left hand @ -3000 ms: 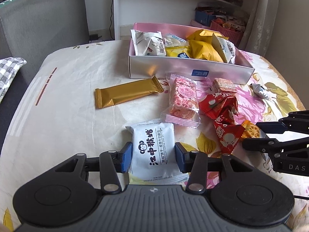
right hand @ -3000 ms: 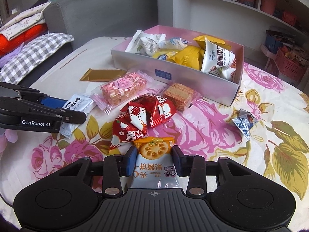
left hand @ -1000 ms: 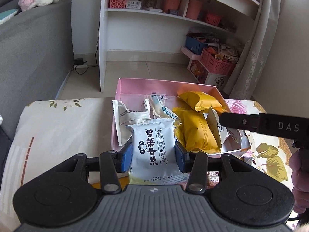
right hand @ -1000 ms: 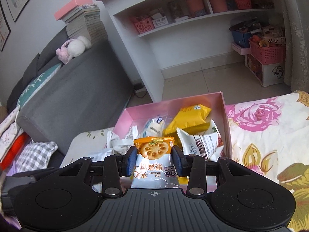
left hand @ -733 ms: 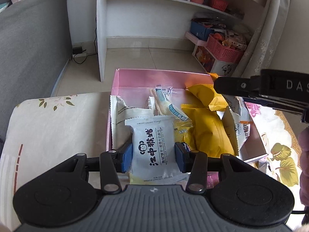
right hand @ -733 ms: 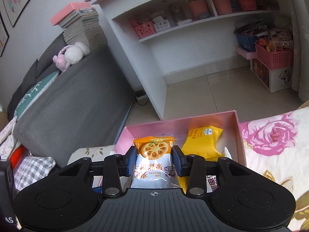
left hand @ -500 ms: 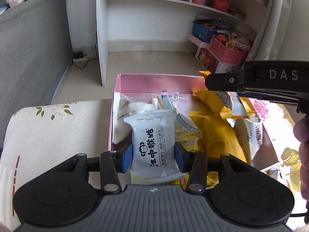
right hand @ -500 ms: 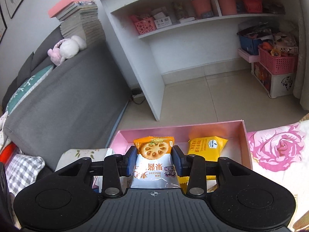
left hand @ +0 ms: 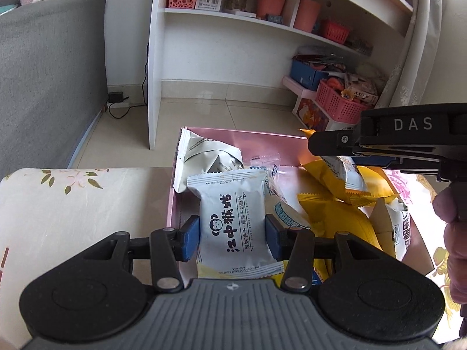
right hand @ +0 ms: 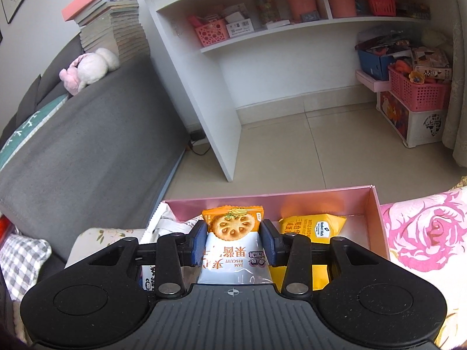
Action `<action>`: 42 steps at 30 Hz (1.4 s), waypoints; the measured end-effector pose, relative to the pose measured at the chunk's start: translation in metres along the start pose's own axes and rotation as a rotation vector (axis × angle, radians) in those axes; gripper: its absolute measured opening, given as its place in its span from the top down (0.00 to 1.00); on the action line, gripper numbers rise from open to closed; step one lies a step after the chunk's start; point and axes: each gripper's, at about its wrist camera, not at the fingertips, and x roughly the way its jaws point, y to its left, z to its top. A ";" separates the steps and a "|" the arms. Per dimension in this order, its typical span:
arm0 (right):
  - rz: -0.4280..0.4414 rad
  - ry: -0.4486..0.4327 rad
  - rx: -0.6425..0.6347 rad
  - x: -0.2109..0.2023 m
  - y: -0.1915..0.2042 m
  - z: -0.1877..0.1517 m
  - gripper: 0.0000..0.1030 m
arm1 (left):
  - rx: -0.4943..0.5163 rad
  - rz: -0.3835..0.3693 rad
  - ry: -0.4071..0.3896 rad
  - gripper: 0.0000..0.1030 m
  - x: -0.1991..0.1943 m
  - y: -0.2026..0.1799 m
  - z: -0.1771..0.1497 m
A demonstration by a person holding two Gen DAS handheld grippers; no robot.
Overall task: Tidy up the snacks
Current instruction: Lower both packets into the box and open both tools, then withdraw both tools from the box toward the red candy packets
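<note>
the left gripper (left hand: 232, 237) hangs over the near left part of the pink box (left hand: 239, 137), its blue pads (left hand: 191, 240) against the sides of a white biscuit packet with black chinese lettering (left hand: 233, 224); the jaws are opening while the packet sits between them. the right gripper (right hand: 232, 242) is over the same box, its pads flanking an orange-and-white jam biscuit packet (right hand: 233, 242), and its jaws are opening too. inside the box lie yellow packets (left hand: 335, 221), a white folded bag (left hand: 204, 157) and a clear-wrapped snack. the box sits on a floral tablecloth (right hand: 423, 239). a white shelf unit (right hand: 262, 43) stands behind.
</note>
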 end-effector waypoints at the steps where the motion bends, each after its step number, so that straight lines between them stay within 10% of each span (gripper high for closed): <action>1: 0.001 -0.001 0.000 -0.001 0.000 0.000 0.59 | -0.002 -0.004 -0.003 0.56 0.000 0.001 0.000; 6: 0.018 0.001 0.008 -0.008 0.000 -0.001 0.31 | 0.035 -0.019 -0.014 0.34 -0.009 -0.005 -0.004; 17: 0.000 0.003 -0.045 -0.048 0.010 -0.006 0.16 | 0.066 -0.044 -0.022 0.09 -0.042 -0.017 -0.015; 42: -0.046 0.047 -0.071 -0.144 0.022 -0.089 0.04 | -0.031 0.011 0.045 0.00 -0.129 -0.018 -0.069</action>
